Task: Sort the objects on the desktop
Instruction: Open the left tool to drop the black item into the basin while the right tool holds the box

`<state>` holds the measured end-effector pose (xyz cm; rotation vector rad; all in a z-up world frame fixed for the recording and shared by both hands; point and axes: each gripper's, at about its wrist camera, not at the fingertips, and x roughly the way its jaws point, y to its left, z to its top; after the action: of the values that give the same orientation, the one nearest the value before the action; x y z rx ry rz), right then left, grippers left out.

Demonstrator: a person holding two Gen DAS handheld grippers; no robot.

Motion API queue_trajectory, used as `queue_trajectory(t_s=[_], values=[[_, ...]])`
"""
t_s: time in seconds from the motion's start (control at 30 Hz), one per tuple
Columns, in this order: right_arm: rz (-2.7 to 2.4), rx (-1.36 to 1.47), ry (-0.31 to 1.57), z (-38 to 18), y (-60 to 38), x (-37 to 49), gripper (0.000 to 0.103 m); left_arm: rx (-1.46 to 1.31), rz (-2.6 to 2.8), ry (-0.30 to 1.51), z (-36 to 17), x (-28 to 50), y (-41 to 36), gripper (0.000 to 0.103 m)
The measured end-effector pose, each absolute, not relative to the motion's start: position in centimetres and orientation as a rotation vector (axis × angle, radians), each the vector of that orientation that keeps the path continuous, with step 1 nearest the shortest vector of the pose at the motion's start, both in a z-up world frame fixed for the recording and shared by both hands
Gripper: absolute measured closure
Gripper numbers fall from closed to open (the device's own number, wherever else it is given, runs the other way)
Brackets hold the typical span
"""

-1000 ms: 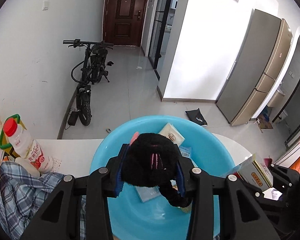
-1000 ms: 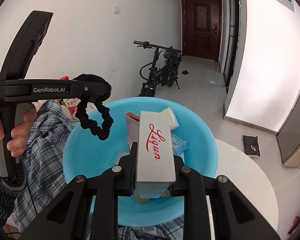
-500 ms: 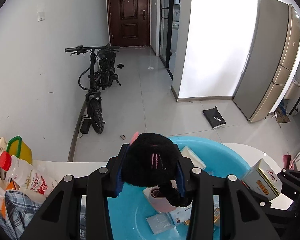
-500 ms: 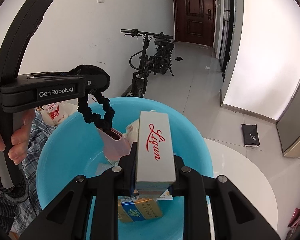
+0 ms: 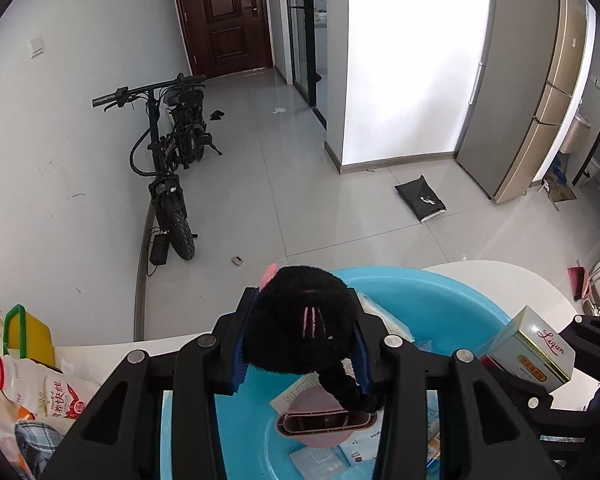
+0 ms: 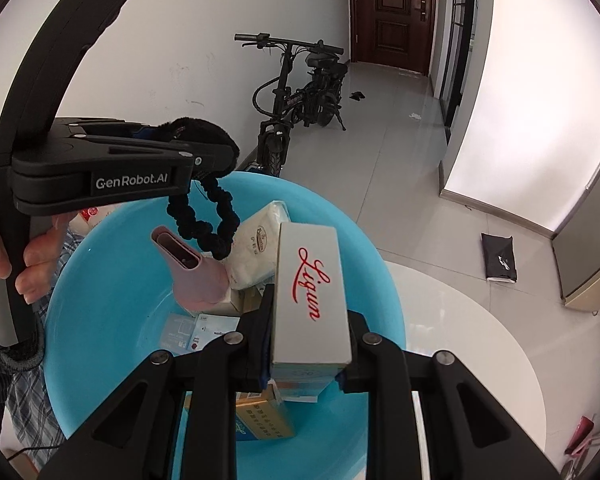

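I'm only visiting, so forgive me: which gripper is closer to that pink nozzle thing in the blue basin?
Left. The left gripper hangs right above the pink nozzle; the right gripper hovers beside it.

Left gripper [image 5: 300, 336] clamps black plush scrunchie [image 5: 298, 330] above blue basin [image 5: 440, 294].

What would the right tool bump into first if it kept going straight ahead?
Probably the white tissue pack in the blue basin. The right tool, gripping the Liqun box, points over it, though depth is unclear.
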<state>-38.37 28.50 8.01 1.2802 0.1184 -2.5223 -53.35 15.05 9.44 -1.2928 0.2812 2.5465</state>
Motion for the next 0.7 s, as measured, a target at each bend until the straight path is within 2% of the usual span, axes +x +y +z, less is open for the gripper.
queue_trajectory(t_s=[0.3,0.37,0.4,0.43,0.47,0.7], values=[[-2.492,1.286,0.151,7.2,27.8,-38.3,0.082,-1.298,2.509,0.264,8.4,-53.3,15.1,0.060],[-2.493,1.284,0.152,7.2,27.7,-38.4,0.082,-1.269,2.487,0.265,8.7,-52.9,15.2,0.052],[-2.493,1.283,0.147,7.2,27.7,-38.4,0.082,-1.241,2.482,0.247,8.9,-52.6,15.1,0.039],[-2.493,1.282,0.143,7.3,27.8,-38.4,0.082,-1.213,2.492,0.232,9.3,-52.5,14.8,0.023],[-2.494,1.280,0.140,7.4,27.8,-38.3,0.082,-1.184,2.514,0.226,9.6,-52.3,14.6,0.018],[-2.508,1.275,0.133,7.9,28.2,-38.1,0.082,-1.160,2.548,0.279,10.6,-51.3,14.0,0.017]])
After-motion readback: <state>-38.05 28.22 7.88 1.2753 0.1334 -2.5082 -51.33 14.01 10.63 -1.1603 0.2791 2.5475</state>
